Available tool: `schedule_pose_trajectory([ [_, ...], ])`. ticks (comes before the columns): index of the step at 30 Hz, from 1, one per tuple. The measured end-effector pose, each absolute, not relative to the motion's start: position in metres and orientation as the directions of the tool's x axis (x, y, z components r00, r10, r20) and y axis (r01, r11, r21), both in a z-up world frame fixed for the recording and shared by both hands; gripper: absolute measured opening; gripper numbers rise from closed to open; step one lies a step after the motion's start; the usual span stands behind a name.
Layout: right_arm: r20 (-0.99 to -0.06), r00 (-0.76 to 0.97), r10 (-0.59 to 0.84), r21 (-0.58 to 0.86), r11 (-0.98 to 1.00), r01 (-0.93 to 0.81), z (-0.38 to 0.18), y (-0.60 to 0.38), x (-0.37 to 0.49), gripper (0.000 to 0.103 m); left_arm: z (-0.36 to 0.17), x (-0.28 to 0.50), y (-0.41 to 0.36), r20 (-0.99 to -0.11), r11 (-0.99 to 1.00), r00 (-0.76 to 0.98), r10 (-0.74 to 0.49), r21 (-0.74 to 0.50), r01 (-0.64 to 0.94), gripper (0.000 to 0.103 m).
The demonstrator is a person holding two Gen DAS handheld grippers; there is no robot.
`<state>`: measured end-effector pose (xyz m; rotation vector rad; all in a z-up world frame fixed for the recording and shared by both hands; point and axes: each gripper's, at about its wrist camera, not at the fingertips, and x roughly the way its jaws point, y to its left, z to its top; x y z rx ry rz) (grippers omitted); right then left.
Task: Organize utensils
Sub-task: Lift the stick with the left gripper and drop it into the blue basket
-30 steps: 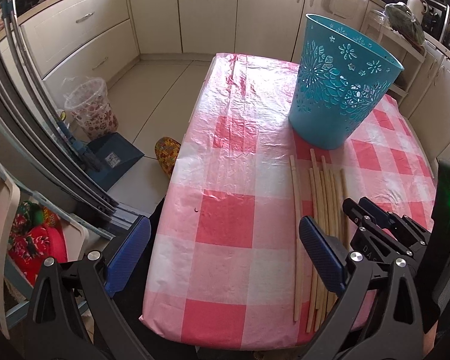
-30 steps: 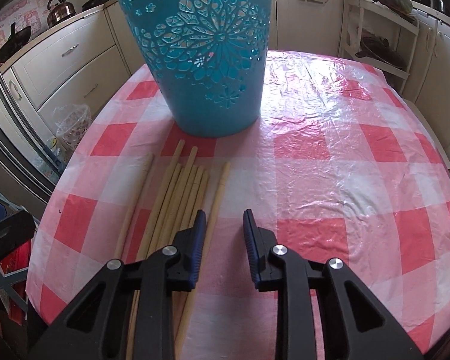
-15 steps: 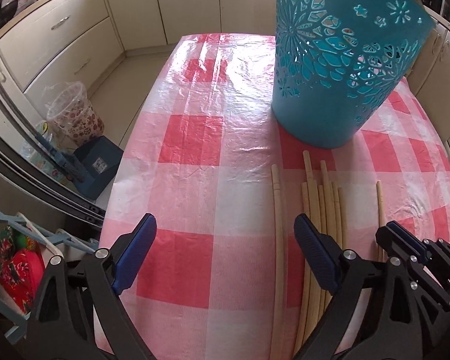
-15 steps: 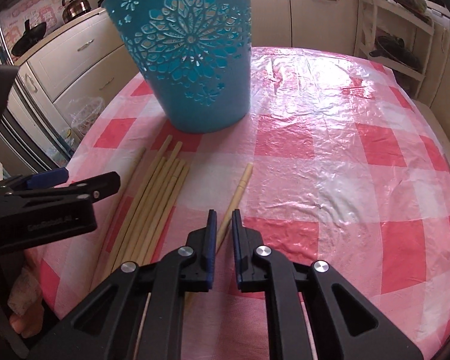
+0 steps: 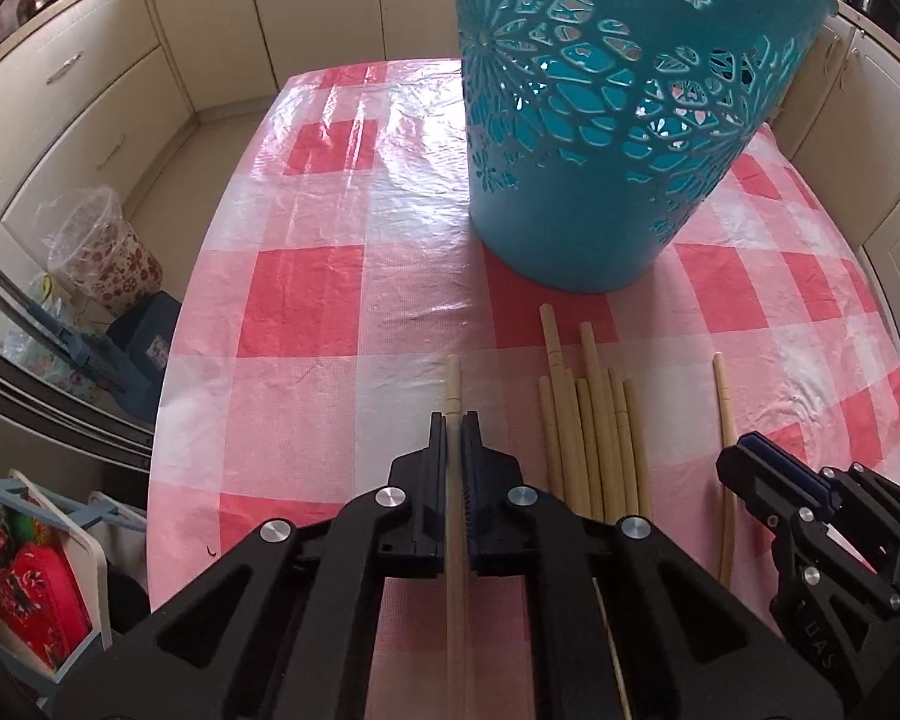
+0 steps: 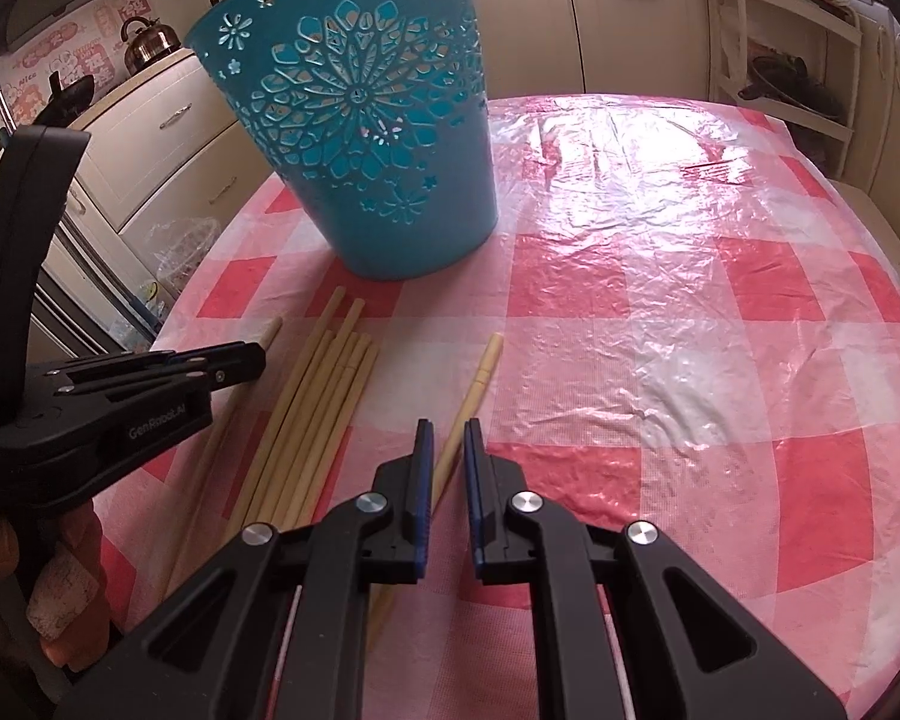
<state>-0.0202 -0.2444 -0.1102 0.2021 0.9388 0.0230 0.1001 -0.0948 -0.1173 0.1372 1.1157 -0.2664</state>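
The left gripper (image 5: 453, 420) has just snapped closed, pinching the leftmost chopstick (image 5: 453, 387) where it lies alone on the checked tablecloth (image 5: 306, 300). The right gripper (image 6: 448, 429) pinches the rightmost chopstick (image 6: 485, 367); the loose bundle (image 6: 324, 396) lies between them, near the teal basket (image 6: 390, 180)
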Motion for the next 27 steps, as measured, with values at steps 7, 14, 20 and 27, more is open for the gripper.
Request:
schedule_pose_trajectory([
  [7, -0.794, 0.593, 0.131, 0.214, 0.974, 0.072, -0.112, -0.250, -0.031, 0.012, -0.014, 0.094, -0.038, -0.761, 0.928, 0.536, -0.366, -0.253, 0.274, 0.005],
  [14, -0.790, 0.598, 0.133, 0.218, 0.973, 0.072, -0.112, -0.252, -0.030, 0.015, 0.100, 0.098, -0.047, -0.441, 0.851, 0.735, -0.515, -0.366, 0.377, 0.005],
  [20, -0.786, 0.611, 0.096, 0.152, 0.988, 0.041, -0.113, -0.240, -0.034, 0.025, 0.131, 0.136, -0.083, -0.255, 0.876, 0.870, -0.422, -0.362, 0.319, 0.005],
  [27, -0.782, 0.616, 0.099, 0.150, 0.988, 0.032, -0.114, -0.239, -0.033, 0.026, 0.095, 0.187, -0.111, -0.290, 0.905, 0.900, -0.324, -0.372, 0.206, 0.005],
])
